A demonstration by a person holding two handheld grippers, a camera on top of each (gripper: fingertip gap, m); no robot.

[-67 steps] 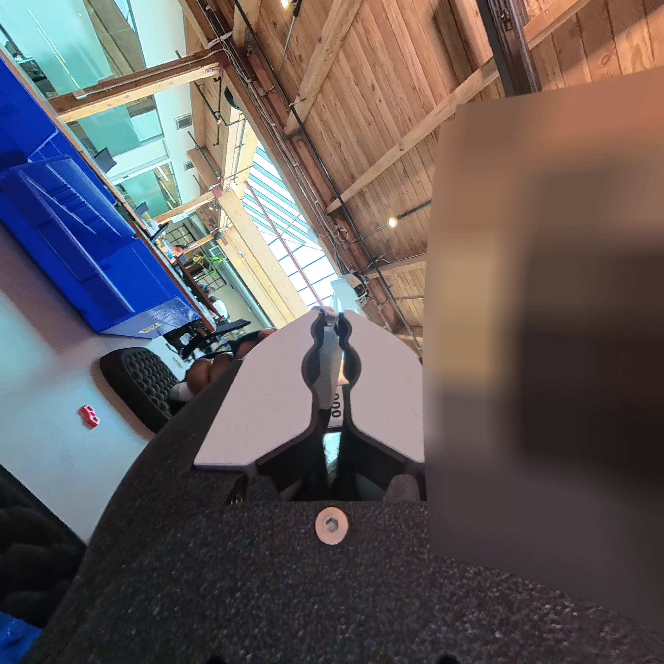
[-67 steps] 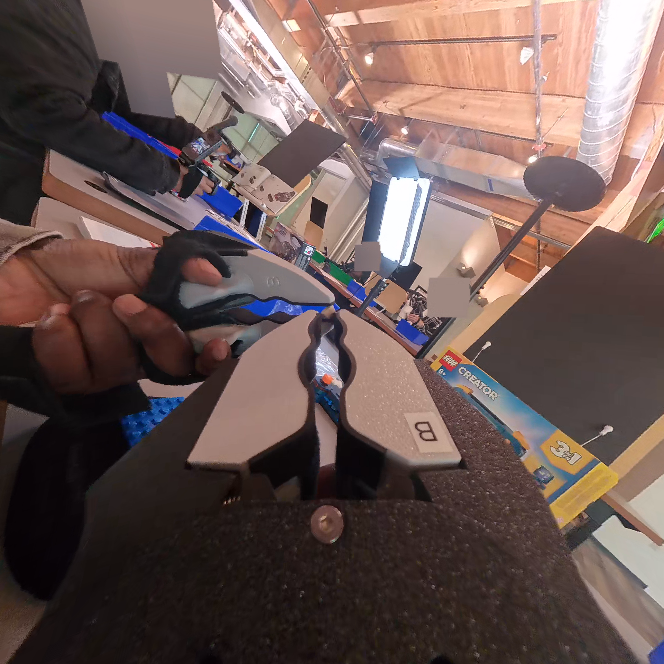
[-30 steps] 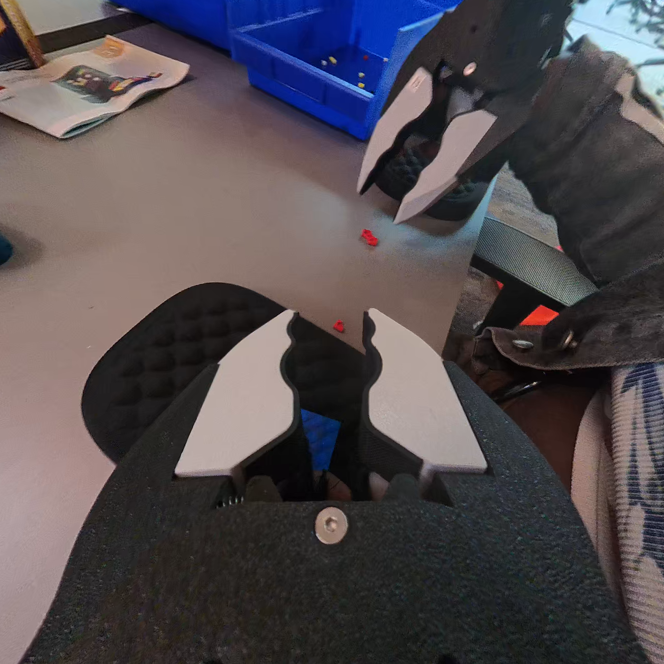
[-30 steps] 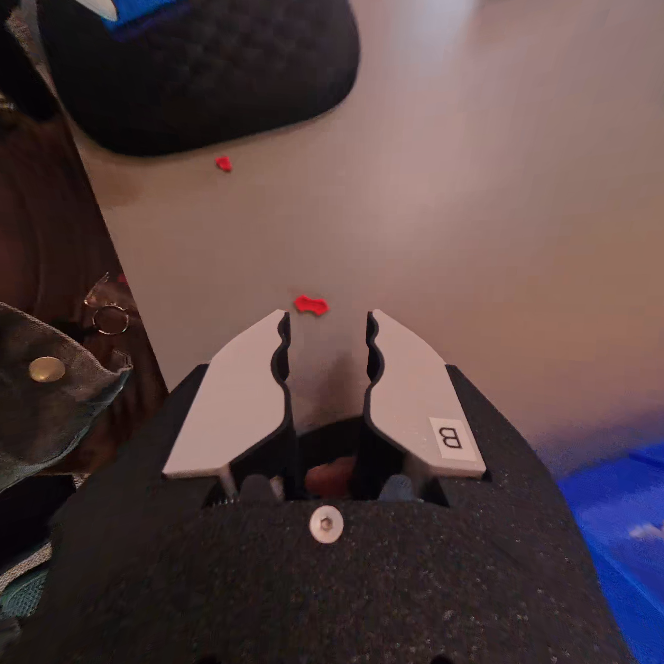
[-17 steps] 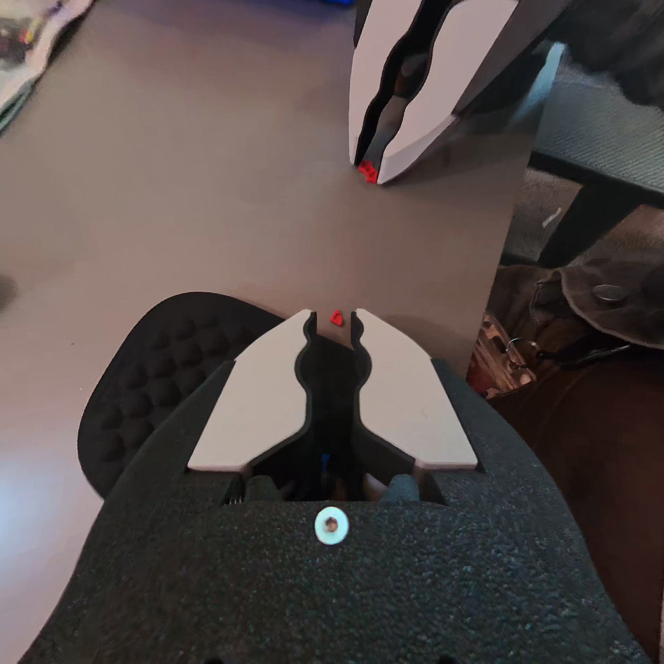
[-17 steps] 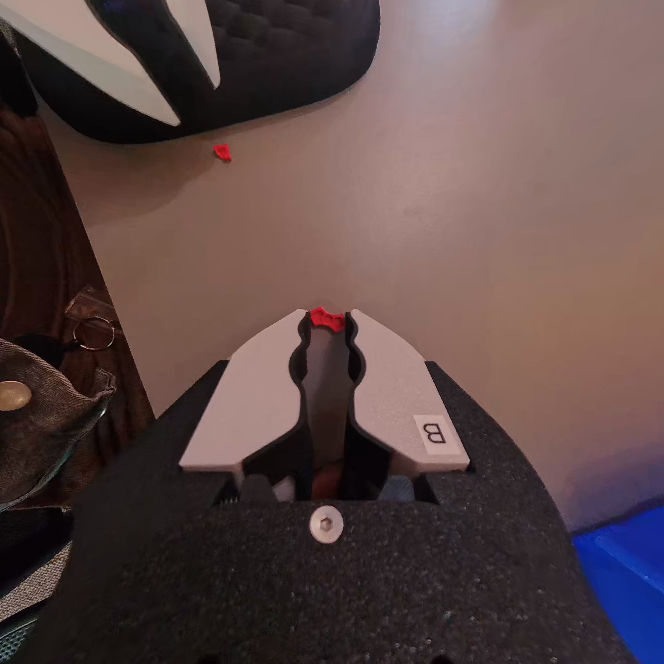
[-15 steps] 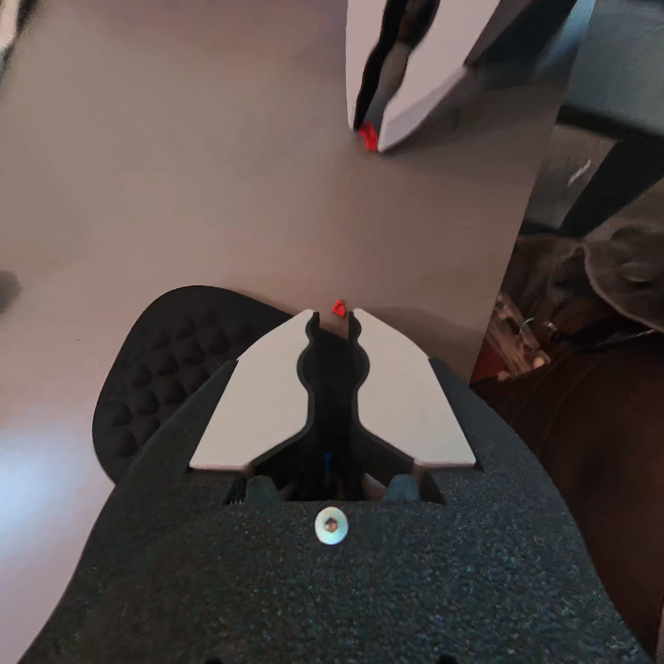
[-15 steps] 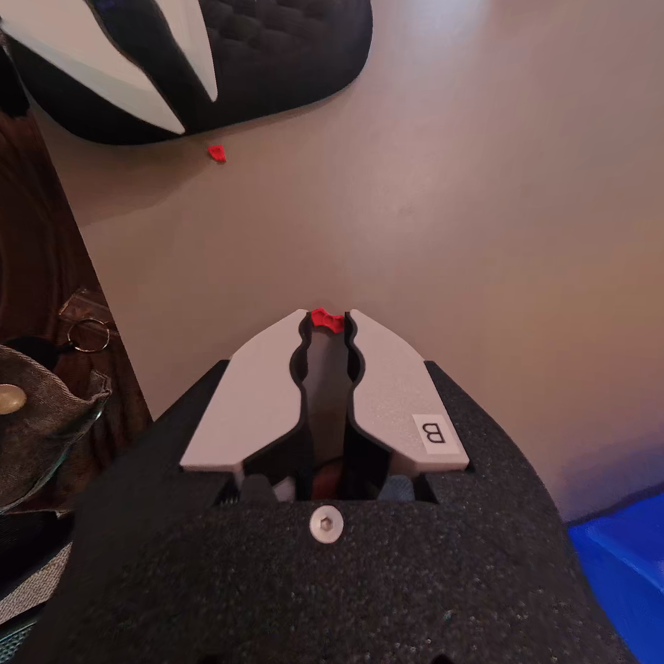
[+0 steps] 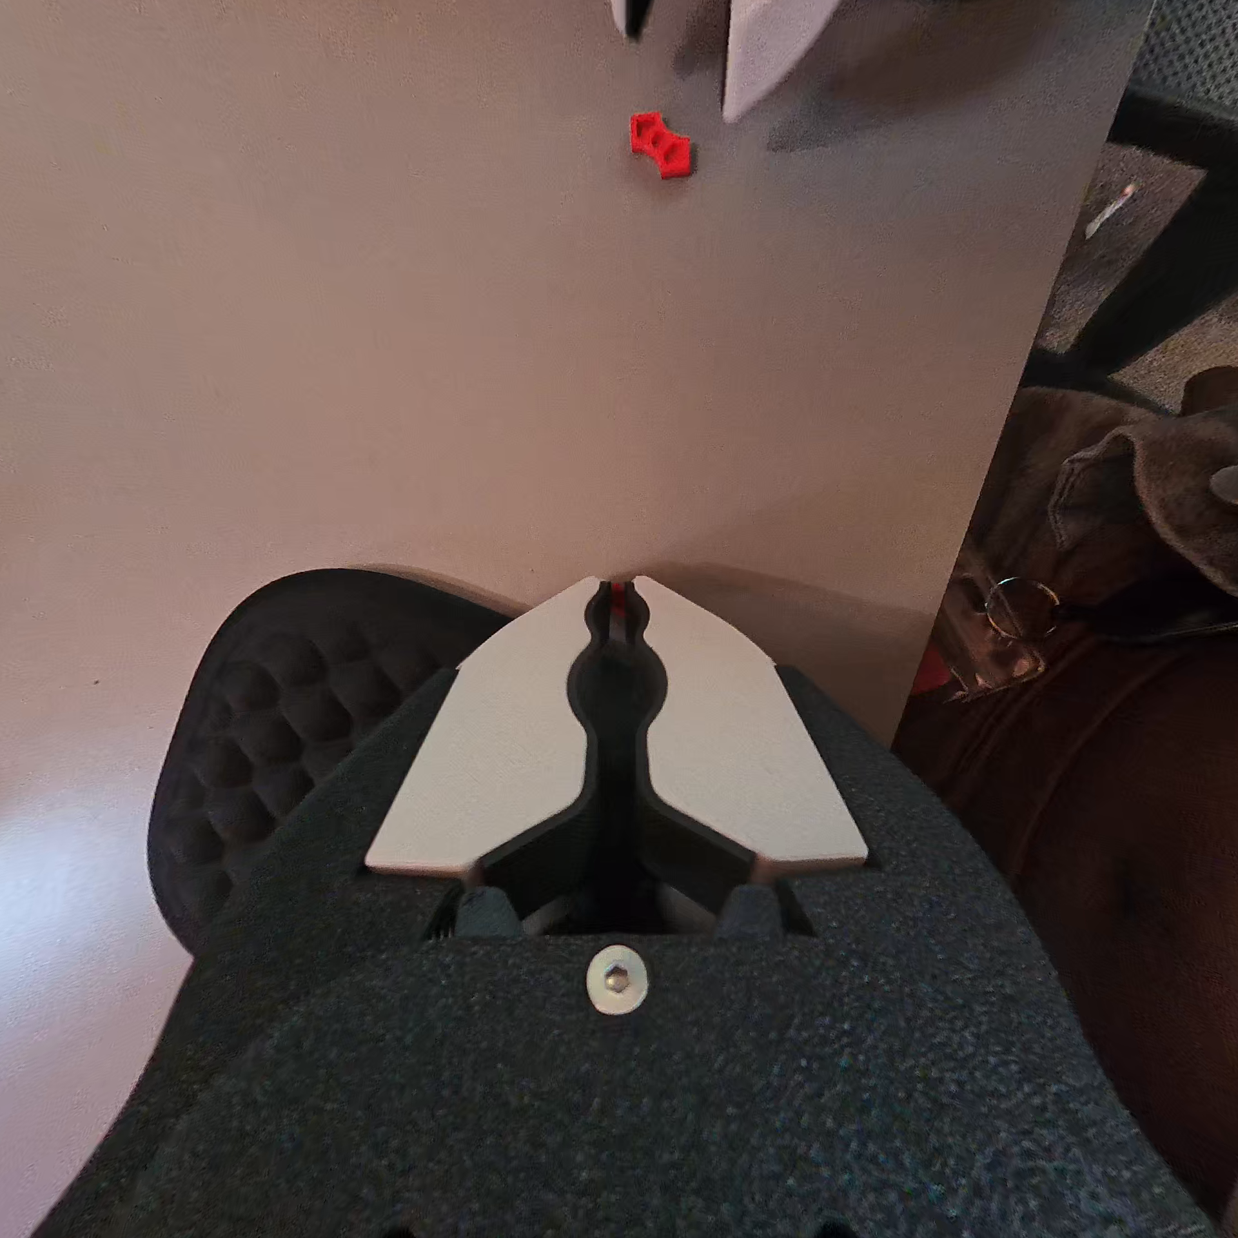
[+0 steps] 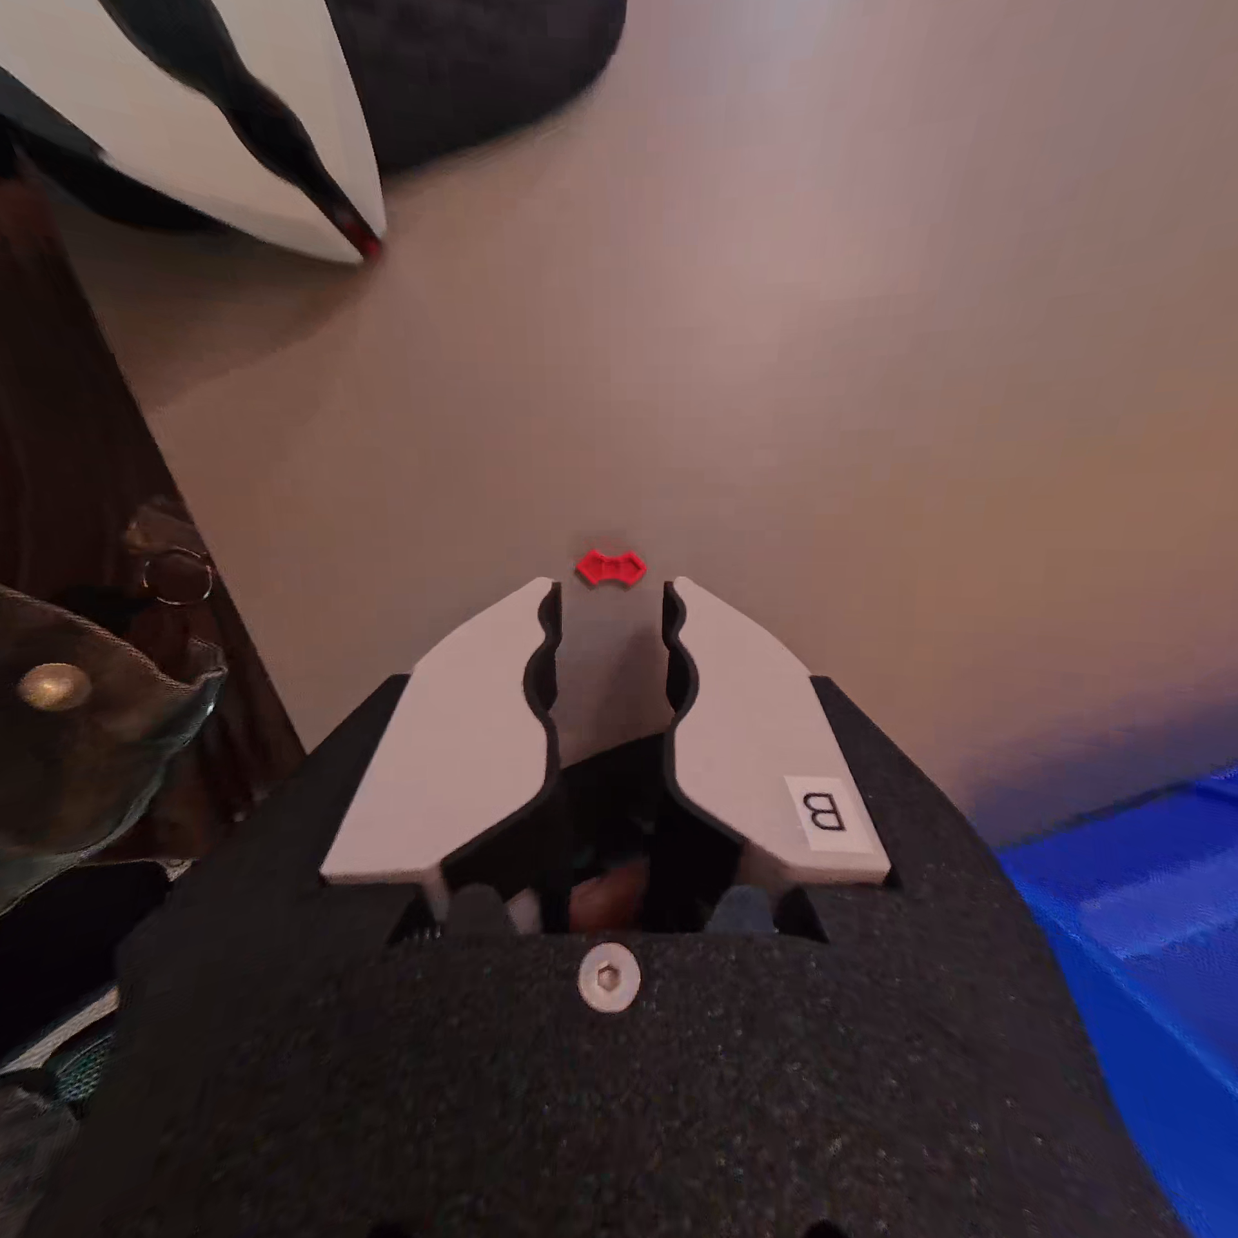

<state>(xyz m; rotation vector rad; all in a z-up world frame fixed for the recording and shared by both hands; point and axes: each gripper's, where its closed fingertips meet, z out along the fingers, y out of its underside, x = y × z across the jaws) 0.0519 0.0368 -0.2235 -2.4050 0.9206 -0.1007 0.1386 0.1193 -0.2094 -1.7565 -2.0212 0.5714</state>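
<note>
My left gripper point(image 9: 617, 584) is shut on a small red piece point(image 9: 620, 599) pinched at its fingertips, low over the grey table point(image 9: 335, 335). In the right wrist view the left gripper point(image 10: 362, 246) shows at the upper left with red at its tip. My right gripper point(image 10: 611, 584) is open and empty. A red bow-tie-shaped piece point(image 10: 611, 568) lies on the table just beyond its fingertips, apart from them. The same piece point(image 9: 660, 146) shows in the left wrist view below the right gripper point(image 9: 683, 67) at the top edge.
A black dimpled pad point(image 9: 281, 710) lies on the table under my left gripper and also shows in the right wrist view point(image 10: 482, 74). The table edge point(image 9: 1005, 469) runs along the right, with a person's dark clothing and a key ring point(image 9: 1018, 606) beyond. A blue bin point(image 10: 1139, 924) sits at lower right. The left gripper's tips are roughly 12 cm from the right gripper's.
My right gripper has opened and let go of the bow-tie piece, which now lies on the table. My left gripper has moved forward and shut on the small red piece.
</note>
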